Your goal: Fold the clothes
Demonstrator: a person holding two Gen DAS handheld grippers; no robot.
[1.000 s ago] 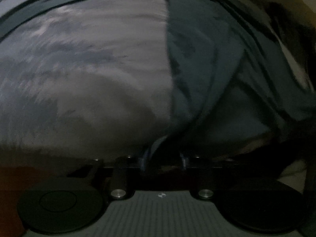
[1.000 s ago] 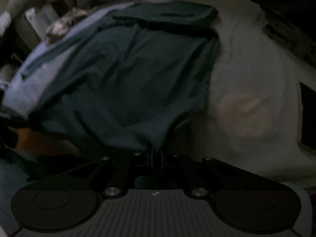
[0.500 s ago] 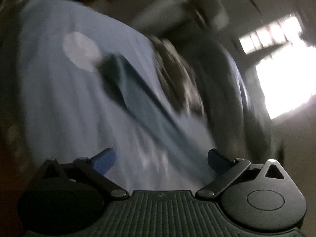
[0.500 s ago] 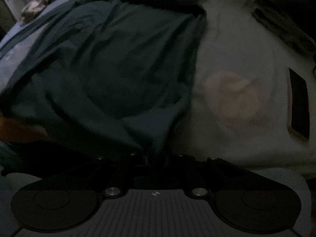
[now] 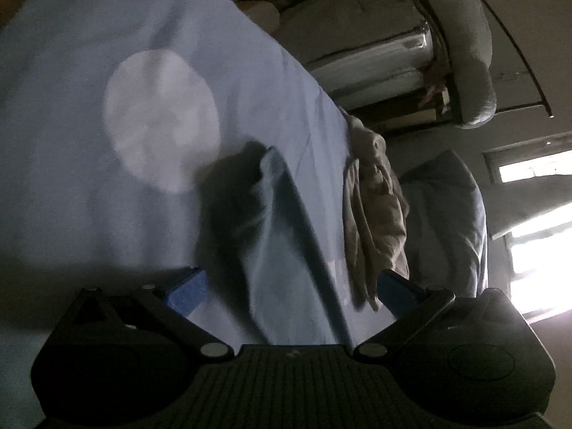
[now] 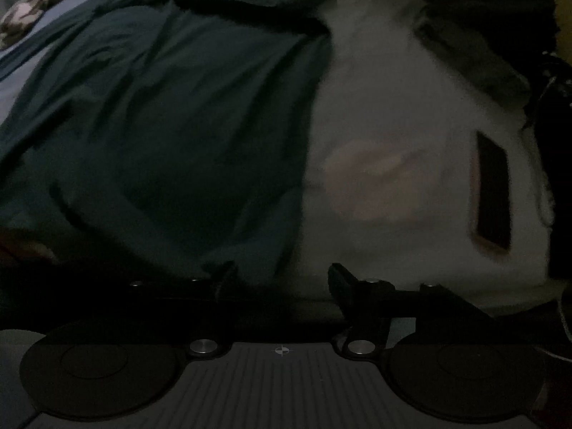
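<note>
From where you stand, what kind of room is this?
Most likely a bedroom. A dark green shirt lies spread on a pale blue bedsheet with a round light patch, a pillow sits beyond its edge, and daylight comes through a window.

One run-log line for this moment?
left gripper: open, empty | right gripper: opening, off dark green shirt | shirt flat on bed sheet

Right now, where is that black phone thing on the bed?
In the right wrist view the dark flat phone lies on the pale bedsheet at the far right, beyond the pinkish round patch, well away from the dark green shirt.
</note>
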